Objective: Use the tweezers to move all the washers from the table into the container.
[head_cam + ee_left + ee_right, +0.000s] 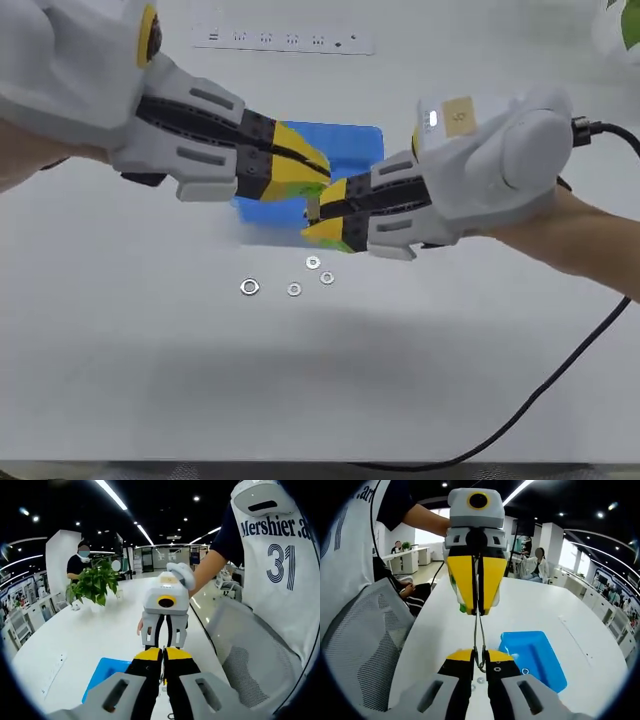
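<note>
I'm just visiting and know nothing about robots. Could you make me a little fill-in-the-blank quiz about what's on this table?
1. ___ washers lie on the white table.
2. The container is coloured ___.
3. The left tongs and right tongs are both shut on the thin metal ___.
Missing words: four; blue; tweezers.
</note>
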